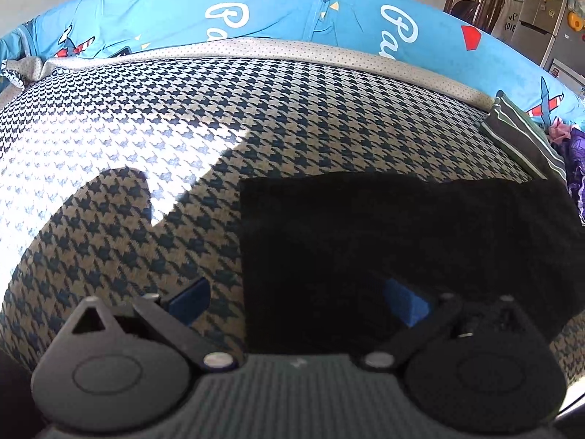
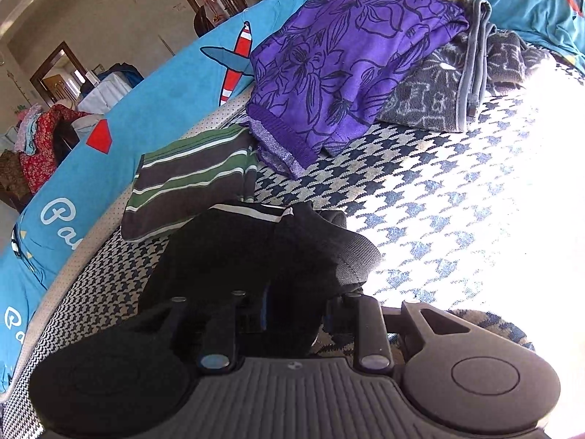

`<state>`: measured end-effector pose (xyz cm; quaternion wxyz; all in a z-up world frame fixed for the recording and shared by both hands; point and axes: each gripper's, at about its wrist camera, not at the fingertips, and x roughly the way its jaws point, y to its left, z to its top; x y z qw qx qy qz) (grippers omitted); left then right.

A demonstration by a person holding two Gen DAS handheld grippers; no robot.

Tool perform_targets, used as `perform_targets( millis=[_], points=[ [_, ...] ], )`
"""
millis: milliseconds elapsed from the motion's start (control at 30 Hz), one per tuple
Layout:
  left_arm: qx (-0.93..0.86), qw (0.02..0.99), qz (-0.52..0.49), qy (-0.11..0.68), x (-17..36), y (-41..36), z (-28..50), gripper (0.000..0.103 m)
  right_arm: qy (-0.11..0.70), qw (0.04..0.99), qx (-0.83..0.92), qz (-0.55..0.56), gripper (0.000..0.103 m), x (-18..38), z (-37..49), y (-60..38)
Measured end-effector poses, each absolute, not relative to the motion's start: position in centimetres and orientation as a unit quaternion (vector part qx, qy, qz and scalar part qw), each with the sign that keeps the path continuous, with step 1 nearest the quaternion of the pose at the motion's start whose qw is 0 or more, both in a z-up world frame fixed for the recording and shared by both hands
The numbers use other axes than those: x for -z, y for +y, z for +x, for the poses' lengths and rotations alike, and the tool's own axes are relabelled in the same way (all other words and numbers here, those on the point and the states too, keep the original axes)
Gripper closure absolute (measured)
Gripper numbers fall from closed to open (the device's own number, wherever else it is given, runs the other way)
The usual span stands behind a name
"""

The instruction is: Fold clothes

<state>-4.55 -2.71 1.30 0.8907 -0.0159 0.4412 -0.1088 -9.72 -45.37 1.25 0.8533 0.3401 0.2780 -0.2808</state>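
A folded black garment (image 1: 402,237) lies flat on the houndstooth bed cover (image 1: 146,109). My left gripper (image 1: 297,303) hovers low over the garment's left edge, jaws spread wide and empty. One blue pad is over the cover and the other over the black cloth. In the right wrist view the black garment (image 2: 237,248) shows a white-striped trim and a rolled fold. That fold lies between the narrowly parted jaws of my right gripper (image 2: 297,312). A strip of blue pad shows beside the cloth, so the pads look loose on it.
A folded green-and-brown striped garment (image 2: 190,183) lies just behind the black one. Beyond it sit a purple floral garment (image 2: 343,66) and a grey patterned towel (image 2: 438,87). A blue printed quilt (image 1: 256,11) runs along the bed's far side. Bright sunlight falls on the cover (image 2: 475,201).
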Motion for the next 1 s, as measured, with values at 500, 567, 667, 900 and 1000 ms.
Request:
perform_targets(
  millis=[500, 567, 667, 900, 1000],
  points=[
    [0.114, 0.886, -0.004, 0.450, -1.2, -5.6, -5.6, 0.000, 0.232, 0.842, 0.307, 0.378, 0.079, 0.6, -8.8, -47.6],
    [0.113, 0.884, -0.003, 0.453, -1.0, -5.8, -5.6, 0.000, 0.232, 0.844, 0.308, 0.373, 0.090, 0.6, -8.6, -47.6],
    [0.109, 0.883, -0.003, 0.457, -0.7, -5.8, -5.5, 0.000, 0.224, 0.852, 0.300, 0.365, 0.093, 0.1, -8.7, -47.3],
    [0.106, 0.882, -0.002, 0.459, -0.5, -5.9, -5.3, 0.000, 0.195, 0.887, 0.276, 0.315, 0.095, -1.9, -9.0, -45.9],
    [0.103, 0.881, 0.009, 0.461, -0.4, -6.1, -5.3, 0.000, 0.192, 0.893, 0.270, 0.304, 0.095, -2.3, -8.9, -45.7]
  ],
)
